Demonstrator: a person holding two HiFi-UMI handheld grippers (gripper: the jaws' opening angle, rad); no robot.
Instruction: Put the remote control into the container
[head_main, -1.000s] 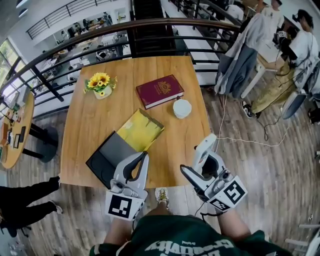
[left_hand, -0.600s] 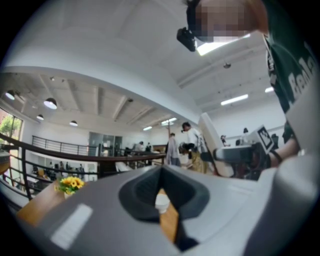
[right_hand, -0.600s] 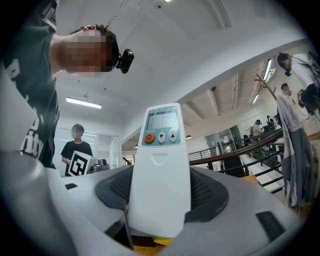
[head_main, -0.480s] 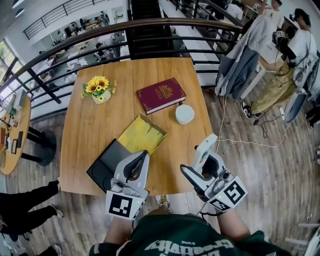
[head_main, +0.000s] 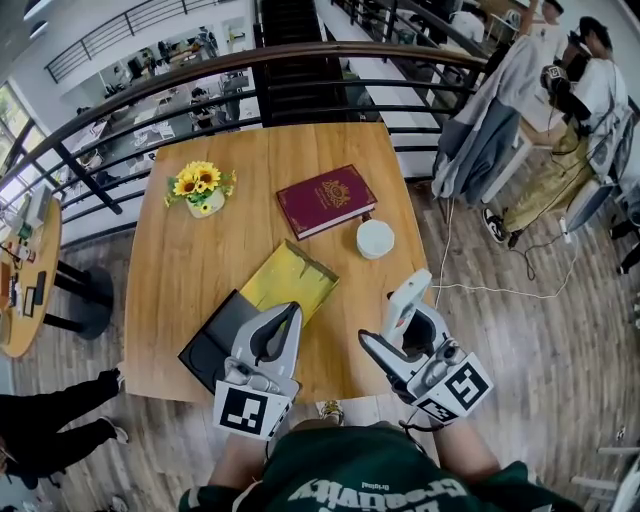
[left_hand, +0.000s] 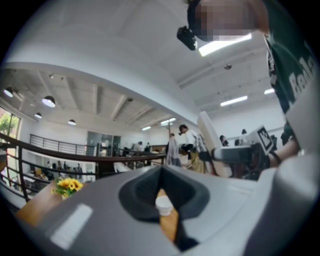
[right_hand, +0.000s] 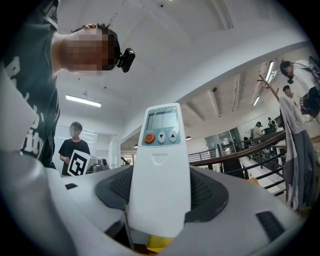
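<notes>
**Left gripper** (head_main: 287, 314): held low in the head view, left of centre, over the near edge of the table (head_main: 180, 260), with its marker cube nearest the person. It points up the frame and tilts slightly right. The jaws are drawn together with nothing between them. In the left gripper view only a thin slit stays between them, showing wood and a small white pot.

**Right gripper** (head_main: 402, 322): lower right of centre in the head view, at the table's near right corner, angled up and to the left. Its jaws are clamped on the remote control (head_main: 411, 294).

**Remote control**: a slim white plastic bar with rounded edges. It stands out beyond the jaw tips and is clear of the table top. In the right gripper view it stands upright, with a pale display at its top. Below the display is a blue-grey panel with one orange round button and two grey arrow buttons.

**Black container** (head_main: 213, 342): flat, rectangular and matt. It lies on the table's lower left part, partly behind the left gripper in the frame and well apart from the remote control.

**Yellow sheet-like item** (head_main: 288, 282): lies across the container's far corner.

**Table**: square, with a warm wood grain.

**Red book** (head_main: 326, 200): hardcover with a gilt emblem, above centre.

**White pot** (head_main: 375, 238): round, just right of the book.

**Sunflowers** (head_main: 200, 185): in a small vase, upper left of the table.
</notes>
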